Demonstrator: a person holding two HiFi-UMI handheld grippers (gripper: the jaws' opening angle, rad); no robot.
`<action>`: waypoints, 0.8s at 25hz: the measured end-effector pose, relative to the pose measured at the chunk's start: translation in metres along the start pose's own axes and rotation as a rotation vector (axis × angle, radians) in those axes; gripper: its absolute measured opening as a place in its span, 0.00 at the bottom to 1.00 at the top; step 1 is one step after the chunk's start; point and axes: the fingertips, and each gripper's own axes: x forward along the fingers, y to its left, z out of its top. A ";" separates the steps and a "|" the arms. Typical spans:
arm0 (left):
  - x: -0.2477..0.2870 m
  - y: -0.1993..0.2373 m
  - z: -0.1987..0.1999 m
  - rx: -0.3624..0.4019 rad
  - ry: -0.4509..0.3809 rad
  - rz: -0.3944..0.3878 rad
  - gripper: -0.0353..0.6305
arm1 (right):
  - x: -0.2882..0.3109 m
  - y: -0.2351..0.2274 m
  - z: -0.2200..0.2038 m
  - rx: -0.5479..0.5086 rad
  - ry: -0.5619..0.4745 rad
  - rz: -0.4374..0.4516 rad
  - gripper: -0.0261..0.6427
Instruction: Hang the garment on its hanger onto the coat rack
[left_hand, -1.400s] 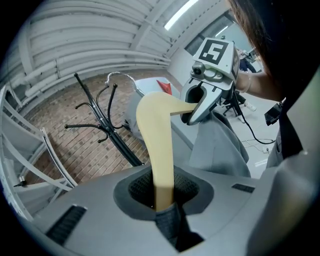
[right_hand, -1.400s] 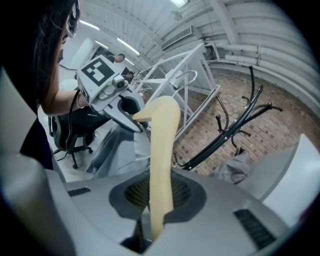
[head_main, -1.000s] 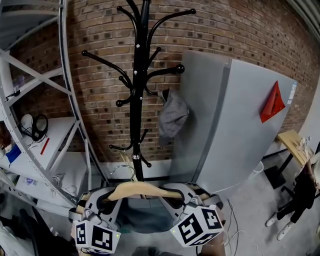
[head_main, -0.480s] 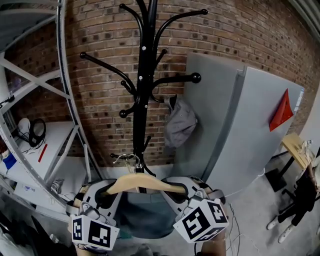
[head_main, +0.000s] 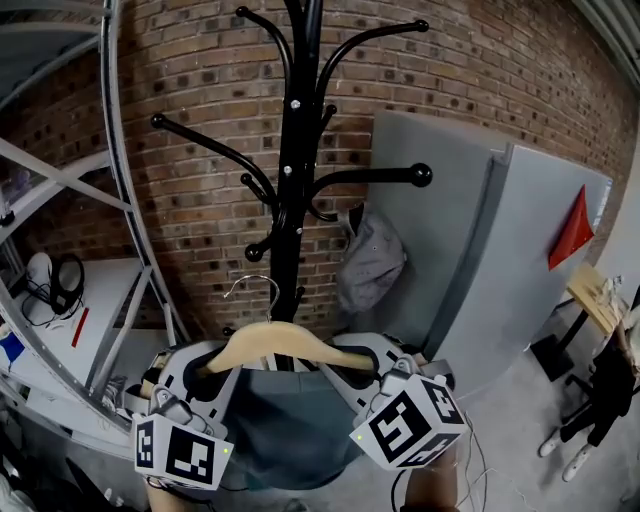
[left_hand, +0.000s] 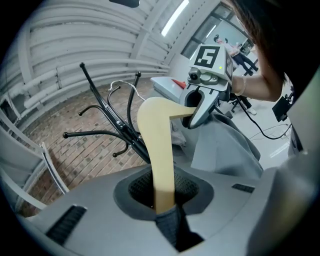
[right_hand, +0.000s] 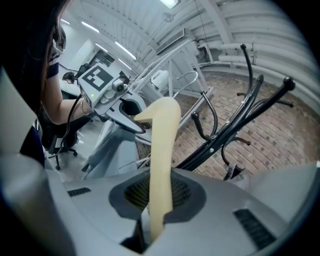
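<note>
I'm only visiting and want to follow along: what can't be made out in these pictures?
- Garment: head view, partly covered by the left tool and right tool, seen steeply from above; type unclear.
- Coat rack: top cut off by the head view's upper edge; base hidden behind hanger and garment.
- Shelf items, head view's left: too small to identify.

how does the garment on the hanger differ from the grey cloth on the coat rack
The garment on the wooden hanger is darker blue-grey and spread out; the grey cloth is paler and bunched. The garment is off the coat rack, its hanger held by left claw and right claw; the cloth hangs on the rack, no hanger visible. Both are fabric.
</note>
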 end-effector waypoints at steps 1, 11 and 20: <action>0.003 0.004 0.000 0.004 -0.004 0.001 0.15 | 0.003 -0.004 0.000 0.000 0.001 -0.002 0.12; 0.038 0.031 -0.014 0.015 -0.011 -0.017 0.15 | 0.034 -0.033 -0.005 0.024 0.015 0.001 0.12; 0.073 0.029 -0.043 0.006 0.035 -0.059 0.15 | 0.065 -0.039 -0.028 0.074 0.048 0.029 0.12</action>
